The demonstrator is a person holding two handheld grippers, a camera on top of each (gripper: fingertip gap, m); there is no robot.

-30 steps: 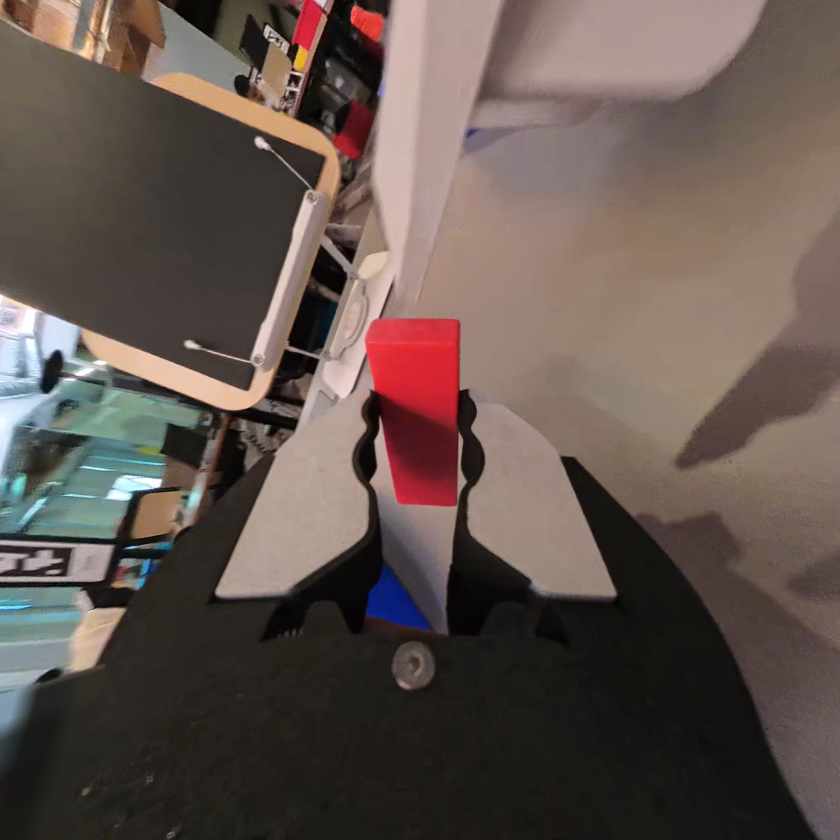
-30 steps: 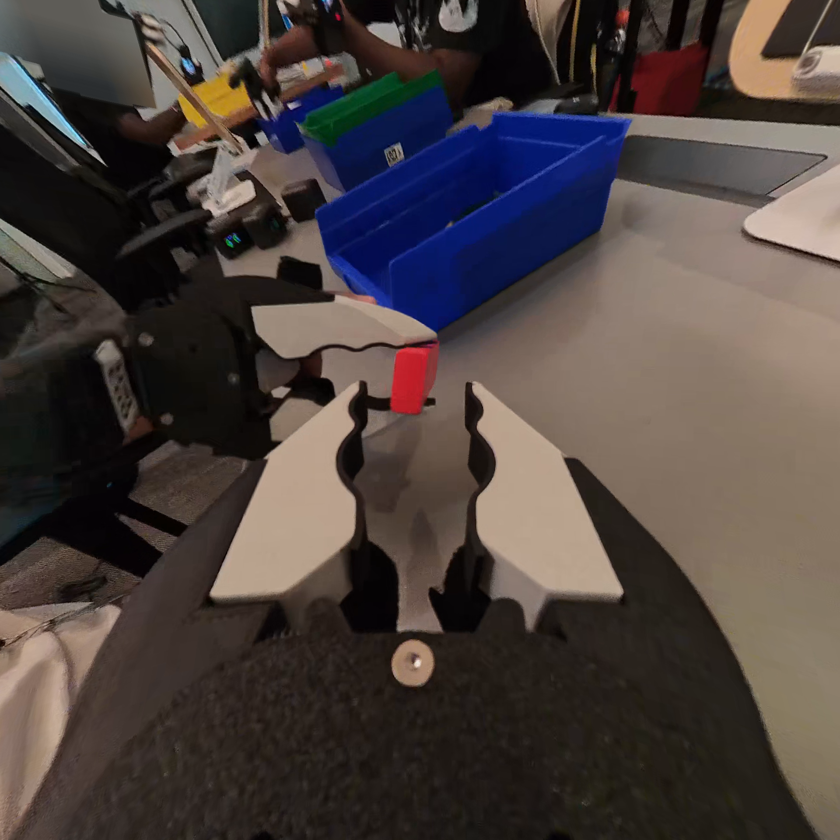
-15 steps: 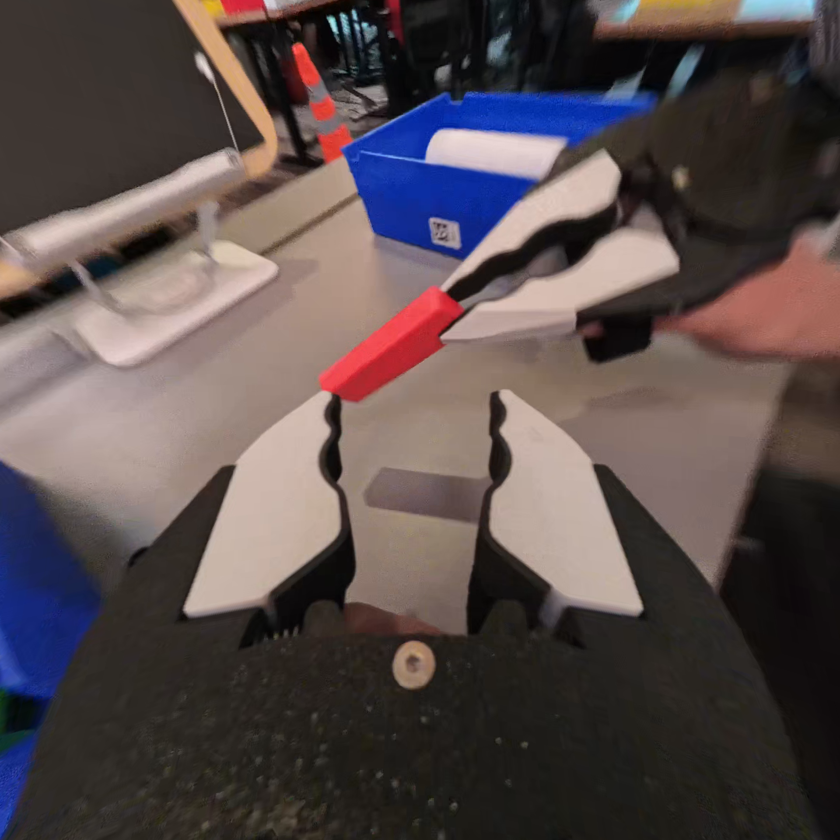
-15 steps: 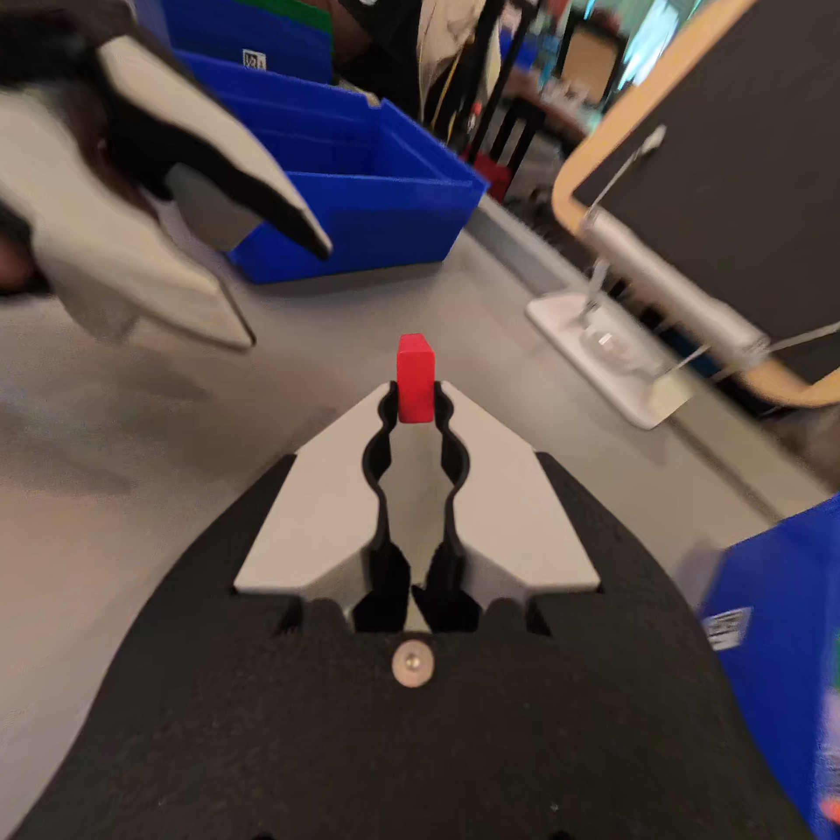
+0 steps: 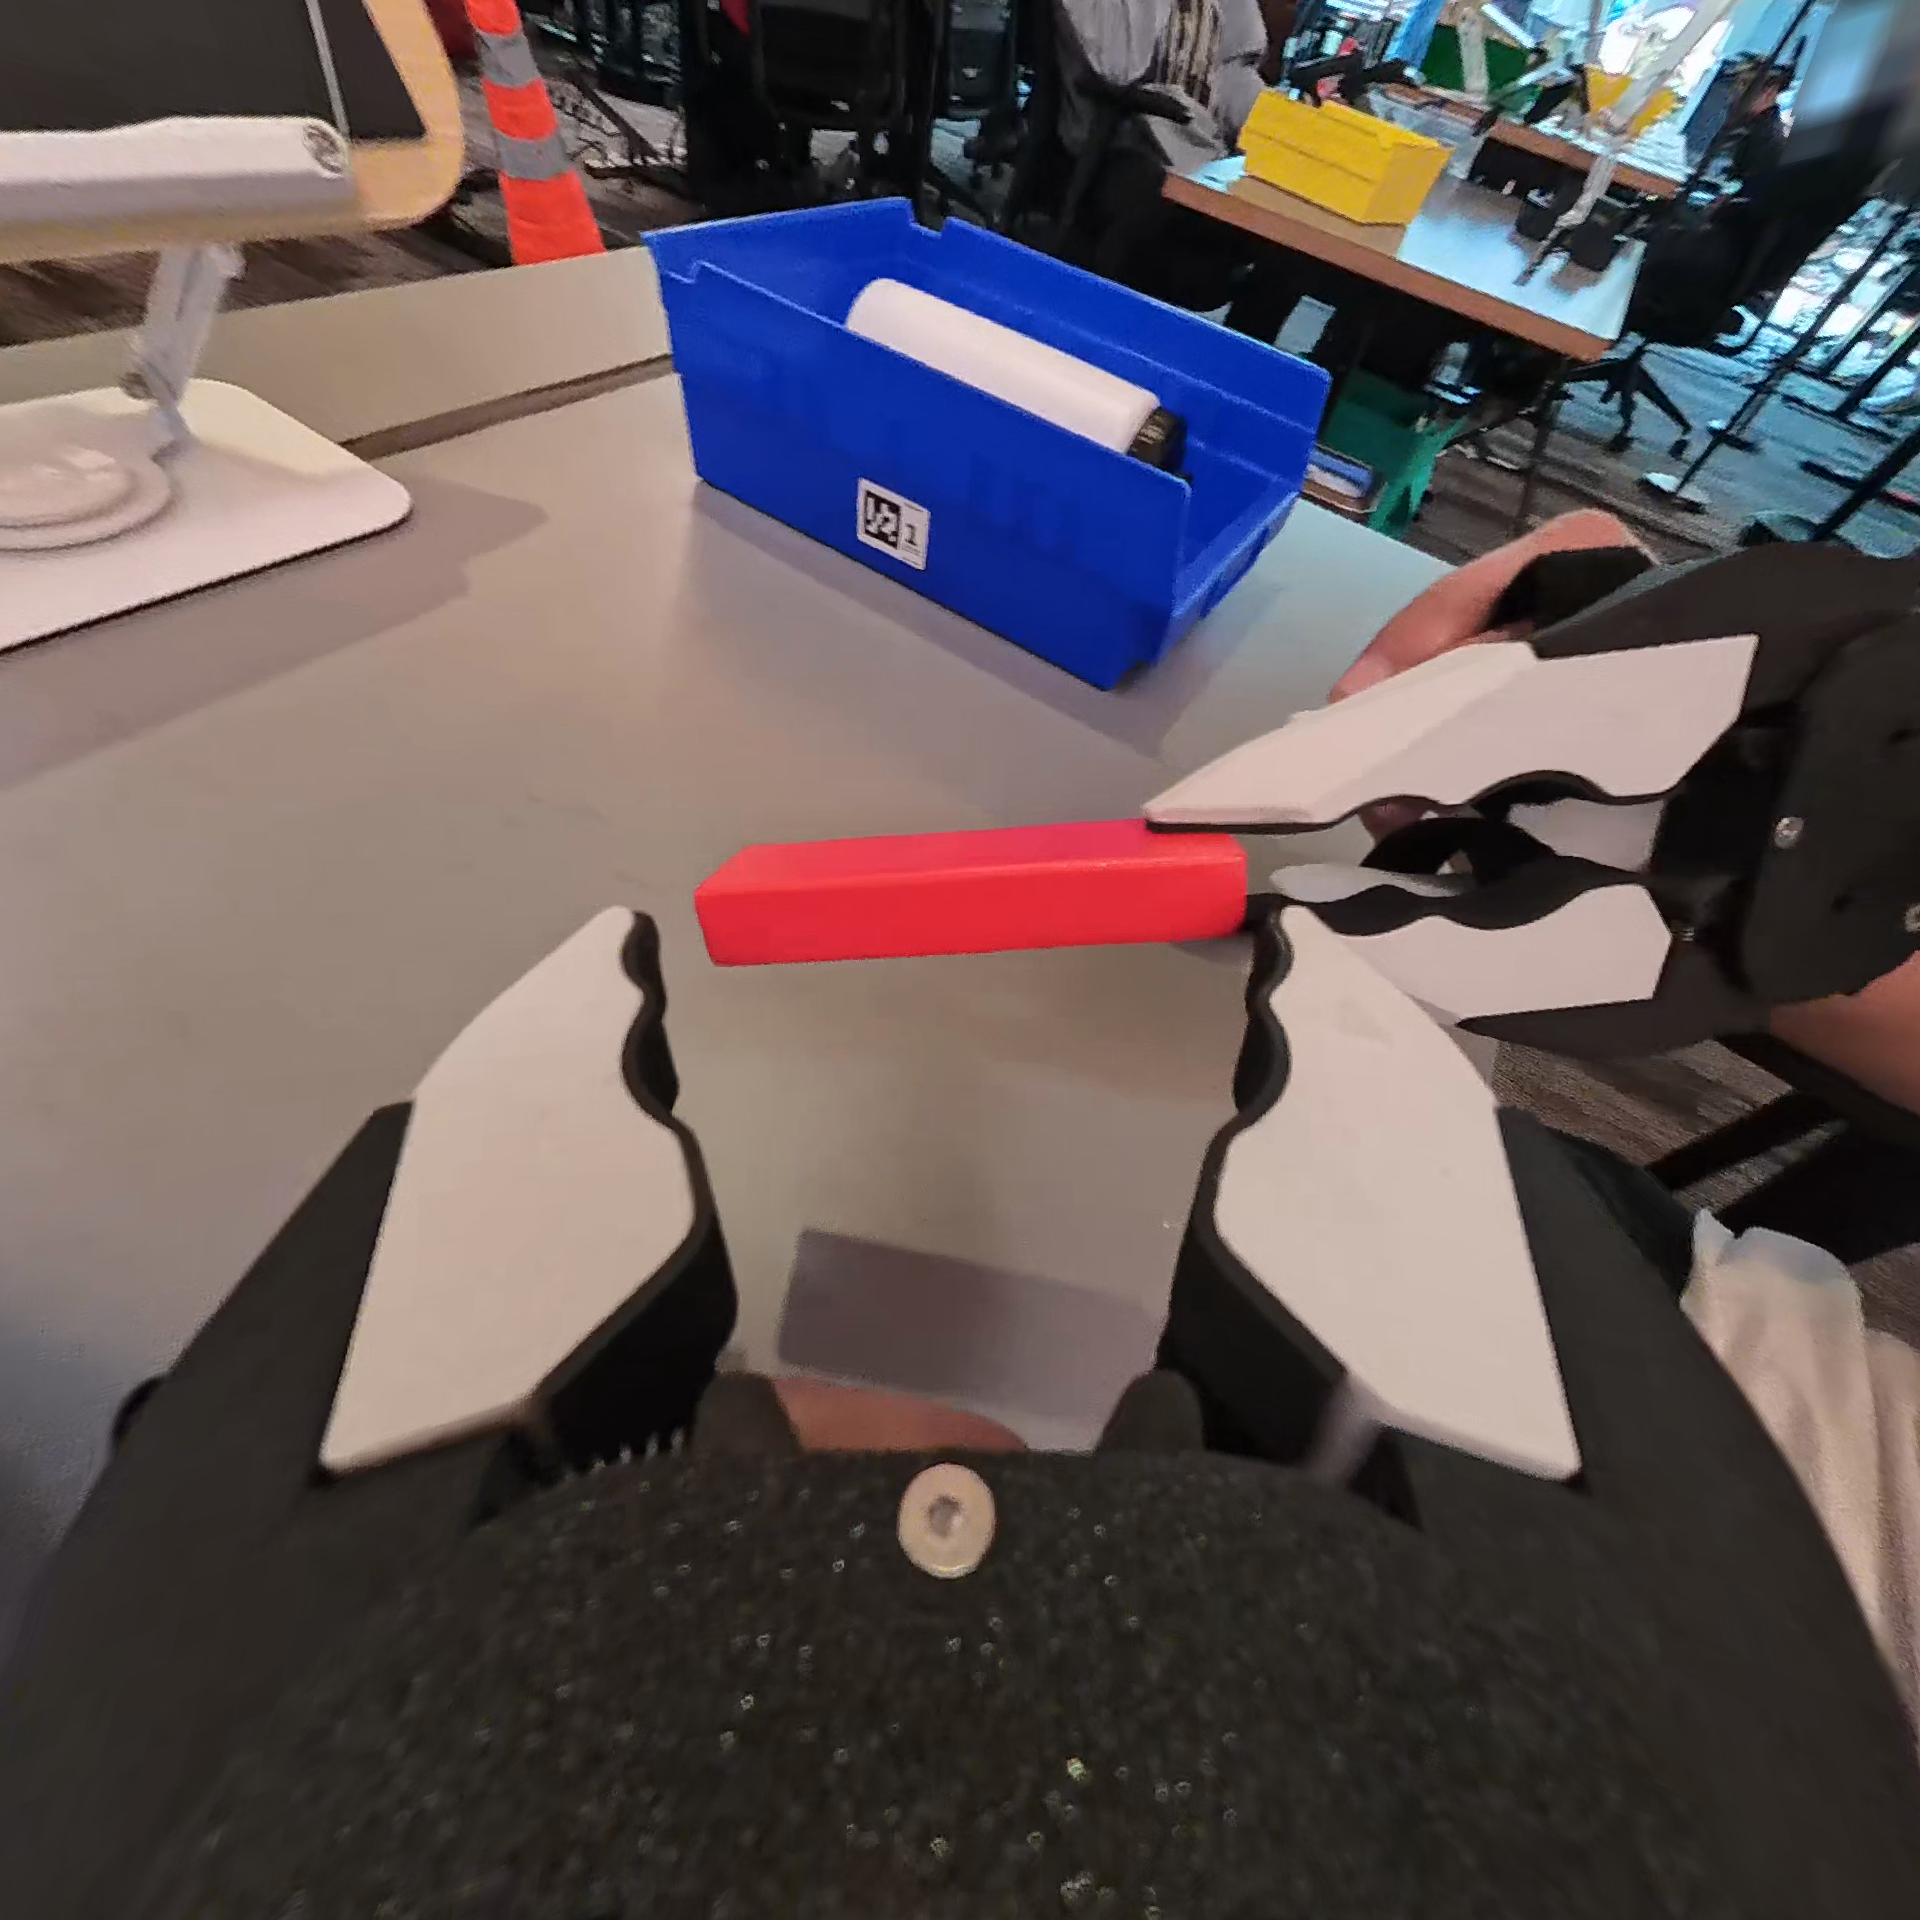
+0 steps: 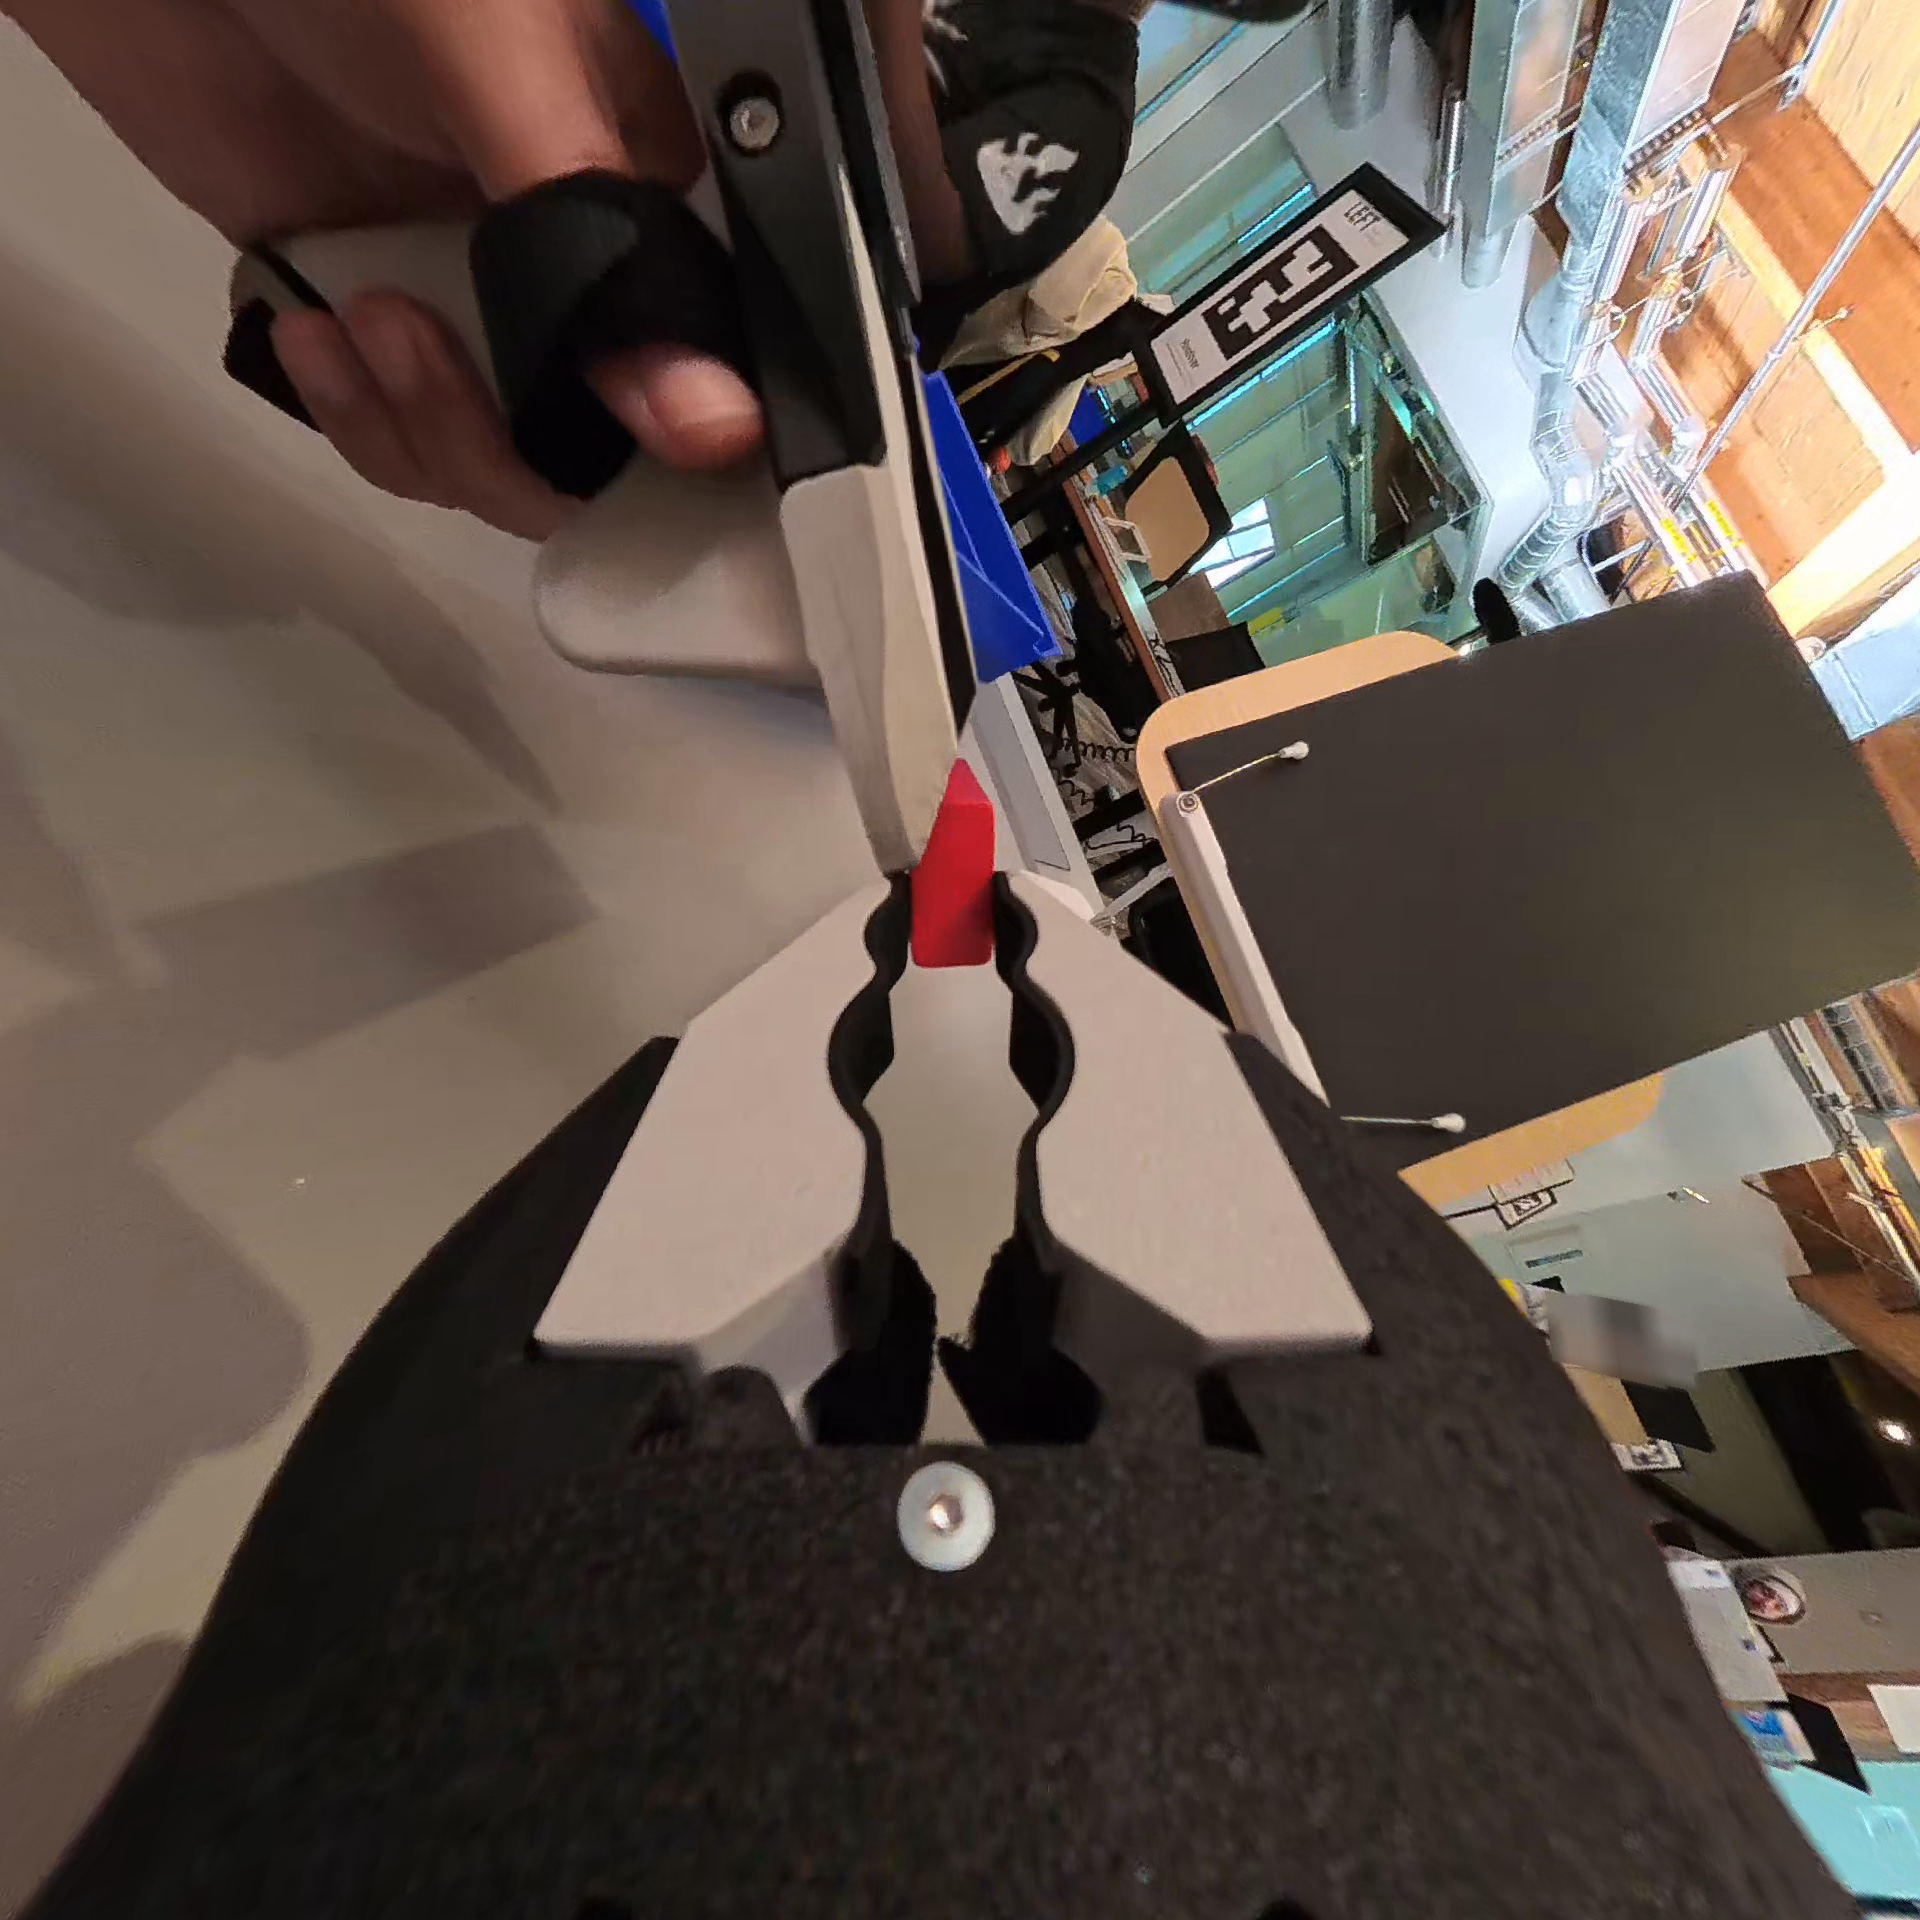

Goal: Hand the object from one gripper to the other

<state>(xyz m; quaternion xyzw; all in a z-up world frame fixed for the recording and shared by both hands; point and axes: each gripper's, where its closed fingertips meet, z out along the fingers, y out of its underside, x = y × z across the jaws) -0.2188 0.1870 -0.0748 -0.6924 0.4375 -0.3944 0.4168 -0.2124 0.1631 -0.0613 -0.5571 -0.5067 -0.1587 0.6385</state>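
Since the previous frame, right hand-held gripper (image 5: pixel 1226 868) has levelled the red block (image 5: pixel 966 894), pinching its end; left hand-held gripper (image 5: pixel 951 935), jaws spread wide and empty, sits just below it, above the grey worktop (image 5: pixel 364 831). Blue bin (image 5: pixel 977 520) behind.

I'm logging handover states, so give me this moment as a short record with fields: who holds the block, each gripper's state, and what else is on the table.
held object: red block
holder: right gripper, fingers shut on one end of the block
left gripper: open, block lies crosswise just beyond its fingertips
block pose: level, above the table
also on table: blue bin holding a white roll
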